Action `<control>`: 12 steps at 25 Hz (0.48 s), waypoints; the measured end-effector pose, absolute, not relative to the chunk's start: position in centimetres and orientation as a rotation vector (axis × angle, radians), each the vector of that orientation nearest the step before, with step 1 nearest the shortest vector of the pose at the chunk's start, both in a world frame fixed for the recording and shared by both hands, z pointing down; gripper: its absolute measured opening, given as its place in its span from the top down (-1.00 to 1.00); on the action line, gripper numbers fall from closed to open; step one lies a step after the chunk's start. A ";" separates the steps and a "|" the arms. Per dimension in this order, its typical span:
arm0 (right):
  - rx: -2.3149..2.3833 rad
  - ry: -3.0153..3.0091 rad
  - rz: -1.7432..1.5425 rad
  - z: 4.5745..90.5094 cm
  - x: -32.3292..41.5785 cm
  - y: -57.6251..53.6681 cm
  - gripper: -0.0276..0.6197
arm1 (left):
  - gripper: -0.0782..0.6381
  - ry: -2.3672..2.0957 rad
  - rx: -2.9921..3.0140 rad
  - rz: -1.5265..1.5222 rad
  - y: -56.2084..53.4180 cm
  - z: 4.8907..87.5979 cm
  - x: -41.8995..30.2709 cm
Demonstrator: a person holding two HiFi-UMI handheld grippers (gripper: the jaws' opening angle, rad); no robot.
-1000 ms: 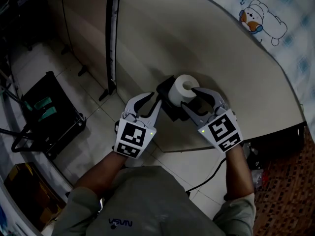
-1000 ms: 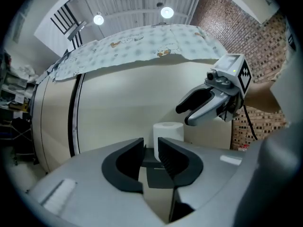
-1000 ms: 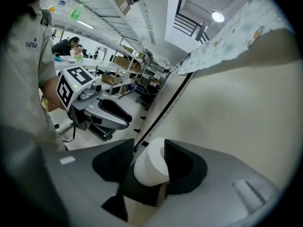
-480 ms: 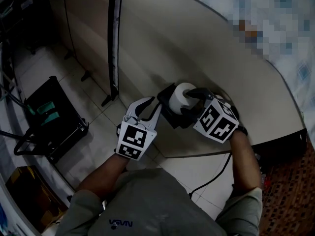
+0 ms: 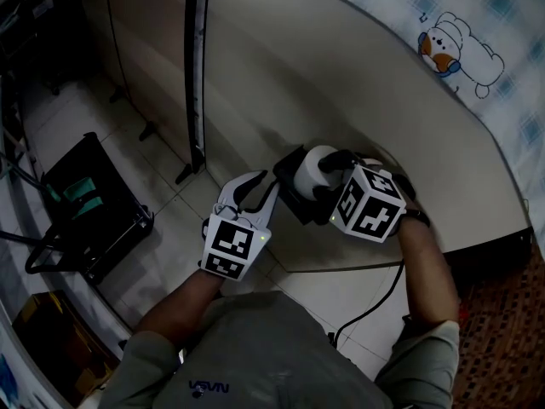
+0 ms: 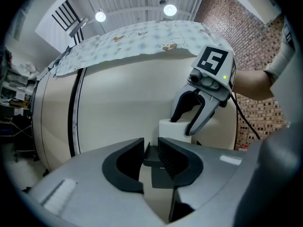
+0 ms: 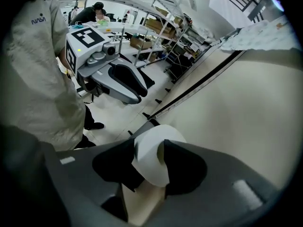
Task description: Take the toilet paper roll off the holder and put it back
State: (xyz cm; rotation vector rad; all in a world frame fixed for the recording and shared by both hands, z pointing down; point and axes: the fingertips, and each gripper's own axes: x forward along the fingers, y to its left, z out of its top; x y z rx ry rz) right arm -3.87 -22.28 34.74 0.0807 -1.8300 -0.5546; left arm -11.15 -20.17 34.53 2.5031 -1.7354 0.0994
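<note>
Right gripper fingers clamp the toilet paper roll, upright on its holder at one o'clock of the left gripper, whose fingers pinch the holder. The roll looks light and squashy, so squeeze its sides gently.

A curved beige wall with a black vertical strip fills the centre. Pale floor tiles and a black crate sit at left, patterned cloth at upper right.

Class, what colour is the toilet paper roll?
The roll is white; right gripper view shows it best.
</note>
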 end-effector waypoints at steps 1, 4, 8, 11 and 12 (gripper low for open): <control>0.079 -1.825 -0.551 34.7 -3.9 -22.3 0.33 | 0.60 -1.736 2.502 0.098 -20.2 34.5 -11.2; 0.080 -1.812 -0.541 34.7 -3.8 -22.4 0.33 | 0.60 -1.736 2.502 0.092 -20.1 34.5 -11.5; 0.078 -1.795 -0.524 35.0 -3.5 -22.3 0.36 | 0.60 -1.731 2.501 0.089 -20.0 34.6 -11.8; 0.073 -1.768 -0.524 35.3 -3.2 -22.3 0.36 | 0.60 -1.722 2.502 0.094 -20.0 34.7 -11.8; 0.071 -1.760 -0.524 35.5 -3.2 -22.3 0.36 | 0.60 -1.719 2.504 0.095 -20.0 34.8 -11.7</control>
